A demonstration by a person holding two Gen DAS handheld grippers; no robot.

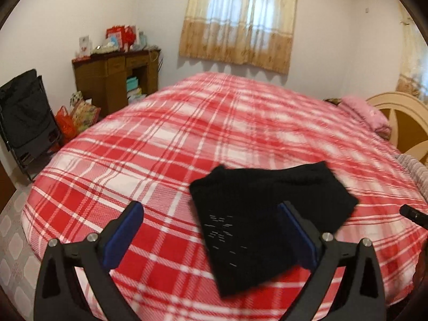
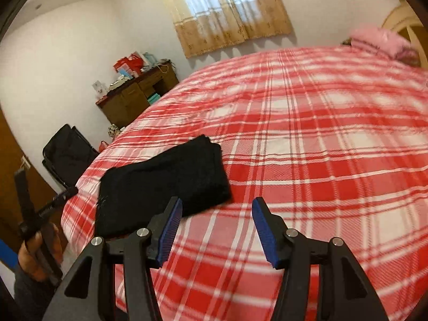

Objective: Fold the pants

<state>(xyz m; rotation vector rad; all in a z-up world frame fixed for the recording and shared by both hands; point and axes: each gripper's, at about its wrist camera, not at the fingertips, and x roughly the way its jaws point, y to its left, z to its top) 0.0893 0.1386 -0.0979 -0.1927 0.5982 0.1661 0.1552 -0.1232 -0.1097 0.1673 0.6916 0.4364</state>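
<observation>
- Pants (image 1: 270, 222): one pair, black, folded into a compact bundle, lying flat on the bed (image 1: 187, 133) near its foot edge, toward the corner closest to both cameras.
- Small pale dash marks on the fabric; blurred, no brand, label or writing can be read.
- Left hand-held gripper (image 1: 211, 236): blue pads spread wide, nothing between them, above the pants; whether its right pad touches the cloth cannot be told.
- Right hand-held gripper (image 2: 217, 230): pads wide apart, gripping nothing, just beside the bundle over the plaid cover.
- Count: two hand-held grippers, one pink pillow (image 1: 366, 115) at the head edge, one wooden desk (image 1: 115, 77) against the wall.
</observation>
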